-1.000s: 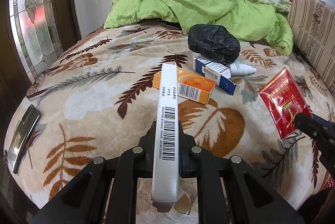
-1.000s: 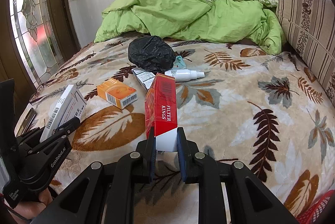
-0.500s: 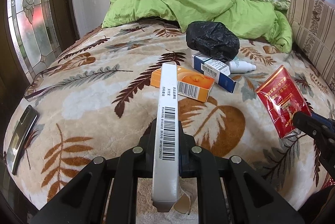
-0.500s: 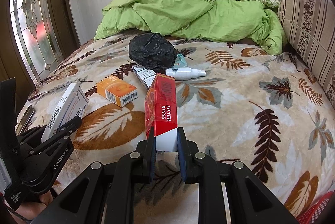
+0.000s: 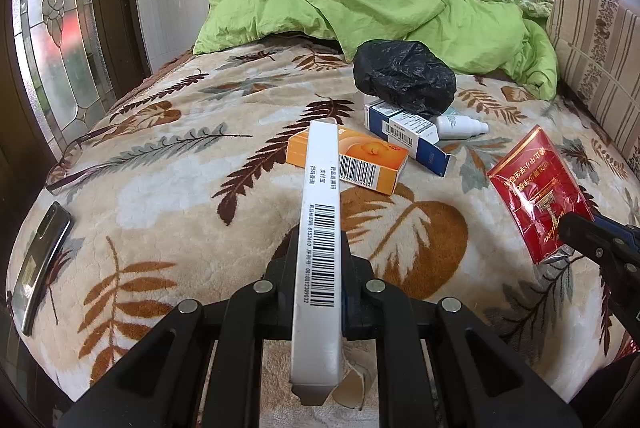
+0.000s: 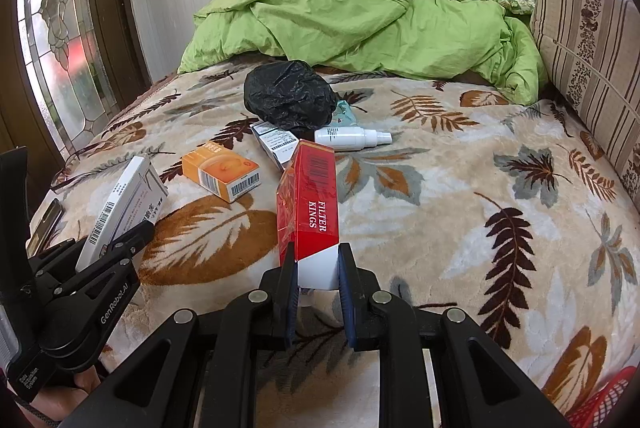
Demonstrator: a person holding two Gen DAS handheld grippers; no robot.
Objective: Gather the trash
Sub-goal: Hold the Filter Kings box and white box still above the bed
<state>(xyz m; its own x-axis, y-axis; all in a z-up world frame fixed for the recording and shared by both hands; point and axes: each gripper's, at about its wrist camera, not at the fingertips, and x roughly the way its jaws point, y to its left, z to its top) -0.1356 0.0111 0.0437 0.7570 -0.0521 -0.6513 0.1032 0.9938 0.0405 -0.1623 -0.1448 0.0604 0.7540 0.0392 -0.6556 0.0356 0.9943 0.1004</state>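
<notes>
Left gripper [image 5: 318, 268] clamps white box [image 5: 320, 212]; right gripper [image 6: 318, 268] clamps red carton [image 6: 312, 204].

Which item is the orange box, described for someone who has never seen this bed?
Start at the crumpled black plastic bag in the middle of the leaf-patterned blanket. Toward the near edge lies a blue-and-white carton, half under the bag, and nearer and to its left is the orange box. It is the only orange item, lying flat with a barcode on its side.
</notes>
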